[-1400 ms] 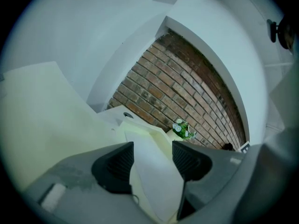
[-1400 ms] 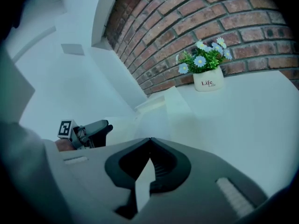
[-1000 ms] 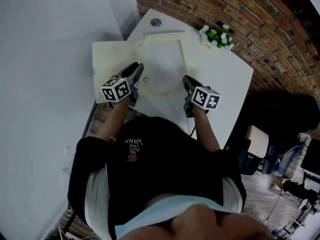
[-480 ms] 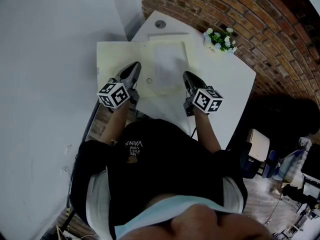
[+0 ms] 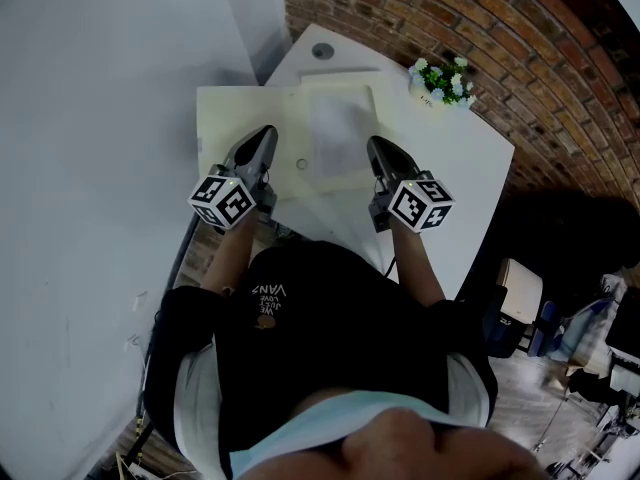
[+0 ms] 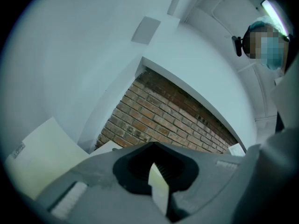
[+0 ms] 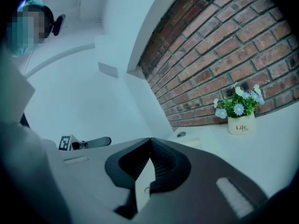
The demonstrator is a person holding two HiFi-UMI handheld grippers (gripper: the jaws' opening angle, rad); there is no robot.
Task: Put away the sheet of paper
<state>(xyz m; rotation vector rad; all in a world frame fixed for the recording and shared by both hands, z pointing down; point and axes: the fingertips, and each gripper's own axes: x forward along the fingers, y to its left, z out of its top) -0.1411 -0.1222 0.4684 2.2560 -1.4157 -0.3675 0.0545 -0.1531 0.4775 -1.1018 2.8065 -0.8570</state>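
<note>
The person's dark-shirted torso hides the near edge of the worktop, and the gripper bodies cover the near corners of the folder. The left gripper, at the folder's near left, is clamped on a thin cream edge. The right gripper, at the folder's near right, is clamped on a thin white edge with a small ring showing on it. Both edges look like layers of the folder; whether the sheet is pinched in with them I cannot tell. The sheet shows as a paler rectangle on the folder's middle, and its near end is hard to tell apart from the folder.

The folder is flat, matte, cream and rectangular. The worktop is smooth and white, rounded beyond the folder's far edge. The wall behind the folder is rough red brick. Beyond the folder's far right corner stands a small white pot of blue and white flowers.

There is one folder, one sheet, one ring, one pot and two grippers, each with one marker cube.
</note>
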